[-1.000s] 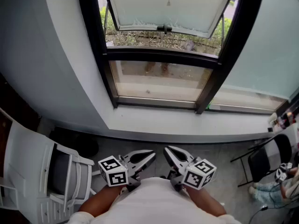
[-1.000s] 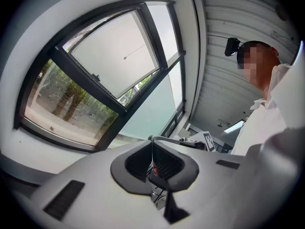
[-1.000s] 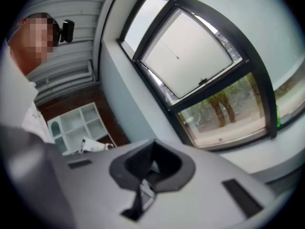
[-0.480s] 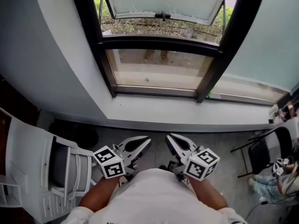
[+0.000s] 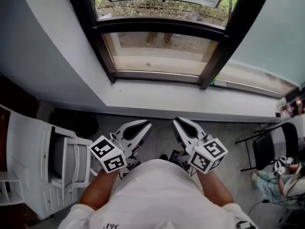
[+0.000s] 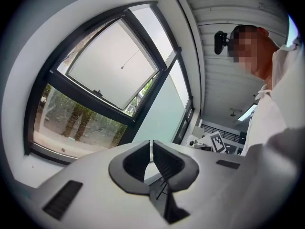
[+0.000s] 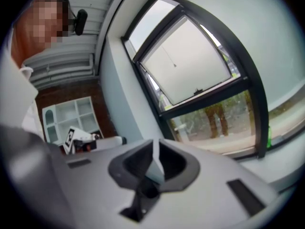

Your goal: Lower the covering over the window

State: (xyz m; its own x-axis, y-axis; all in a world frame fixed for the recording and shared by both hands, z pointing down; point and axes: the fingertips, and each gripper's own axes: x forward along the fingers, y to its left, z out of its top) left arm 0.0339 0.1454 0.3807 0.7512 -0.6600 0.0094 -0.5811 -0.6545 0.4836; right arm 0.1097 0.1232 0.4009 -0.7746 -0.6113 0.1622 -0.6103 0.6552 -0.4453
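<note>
A black-framed window fills the wall ahead, above a pale sill. Its upper sash is tilted outward. A thin pull cord with a small bead hangs in front of the sash, also seen as the cord bead. No covering hangs over the glass. My left gripper is shut and empty, low by my torso and pointing at the window, seen again as the left gripper. My right gripper sits beside it. Its jaws have just been opening a crack, with nothing between them; the tips of the right gripper still look together.
A white slatted chair stands on the floor at my left. A black folding chair and a seated person are at the right. White shelves stand against the brown wall.
The window has slid up in the head view, and the cord bead has left the top edge. Both grippers have moved a little toward the window and spread slightly apart.
</note>
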